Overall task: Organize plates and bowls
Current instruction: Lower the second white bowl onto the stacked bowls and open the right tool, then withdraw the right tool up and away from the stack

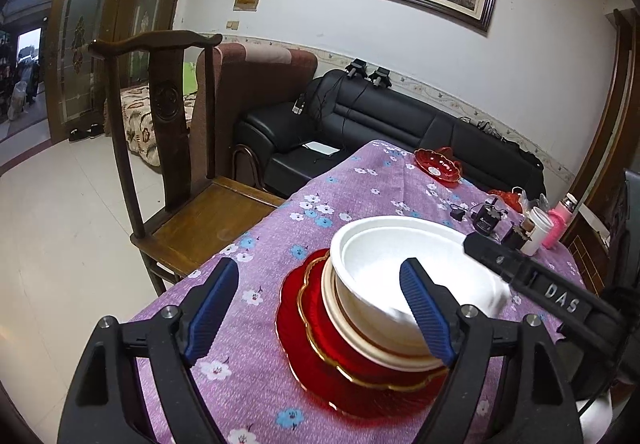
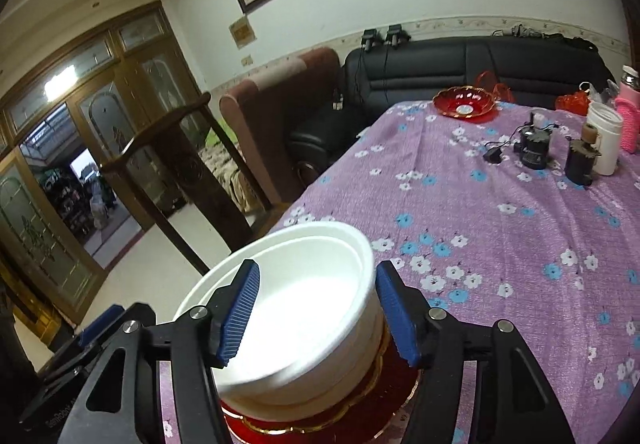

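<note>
A: What's at the left?

B: A dark wooden chair (image 1: pixel 176 148) beside the table (image 1: pixel 360 184), which wears a purple flowered cloth. The left gripper (image 1: pixel 324 308) stands wide, ribbed blue pads, holding nothing.

A: And the dishes?

B: Stacked near the table's front edge: a smooth white bowl (image 1: pixel 404 264) on a cream plate (image 1: pixel 332 296), on scalloped, gold-rimmed red plates (image 1: pixel 312 356).

A: Any writing?

B: "DAS" on the right gripper (image 2: pixel 318 312), whose pads are apart, straddling the bowl's rim without pressing it. Far back, another red dish (image 1: pixel 436 164).
</note>
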`<state>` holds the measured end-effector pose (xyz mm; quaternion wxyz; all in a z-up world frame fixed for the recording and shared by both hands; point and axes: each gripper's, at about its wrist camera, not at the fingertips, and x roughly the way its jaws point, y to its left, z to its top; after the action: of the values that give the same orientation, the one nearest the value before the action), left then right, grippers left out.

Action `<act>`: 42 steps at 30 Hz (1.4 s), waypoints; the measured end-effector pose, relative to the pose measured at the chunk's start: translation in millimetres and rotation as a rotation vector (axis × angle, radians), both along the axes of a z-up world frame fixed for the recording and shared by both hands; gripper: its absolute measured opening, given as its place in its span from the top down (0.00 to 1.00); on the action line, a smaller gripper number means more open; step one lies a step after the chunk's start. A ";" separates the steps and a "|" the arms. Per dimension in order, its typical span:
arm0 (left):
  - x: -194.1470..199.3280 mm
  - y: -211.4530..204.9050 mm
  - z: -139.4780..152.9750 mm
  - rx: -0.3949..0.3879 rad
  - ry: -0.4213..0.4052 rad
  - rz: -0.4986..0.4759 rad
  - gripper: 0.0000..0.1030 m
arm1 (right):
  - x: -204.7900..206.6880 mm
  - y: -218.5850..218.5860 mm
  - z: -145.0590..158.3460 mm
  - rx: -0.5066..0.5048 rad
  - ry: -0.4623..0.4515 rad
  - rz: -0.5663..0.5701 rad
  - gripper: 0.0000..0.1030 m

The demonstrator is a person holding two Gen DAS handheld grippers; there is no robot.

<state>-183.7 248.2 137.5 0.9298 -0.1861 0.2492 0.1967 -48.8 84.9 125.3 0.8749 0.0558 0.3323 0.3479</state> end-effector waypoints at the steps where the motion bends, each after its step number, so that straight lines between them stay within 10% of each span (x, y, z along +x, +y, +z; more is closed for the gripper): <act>1: -3.4 -3.7 0.8 0.010 -0.001 0.002 0.19 | -3.5 -5.9 1.9 0.011 -0.005 -0.006 0.36; 29: -41.3 -116.6 20.0 0.345 0.002 0.009 0.02 | -121.5 -133.6 -8.8 0.074 -0.146 -0.229 0.15; 42: -58.4 -127.5 22.8 0.341 -0.015 0.022 0.01 | -144.1 -142.7 -4.0 0.051 -0.210 -0.292 0.12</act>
<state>-242.1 120.7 160.2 0.9475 -0.0299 0.2032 0.2451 -192.9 -57.7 121.3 0.9443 0.0890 0.2184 0.2297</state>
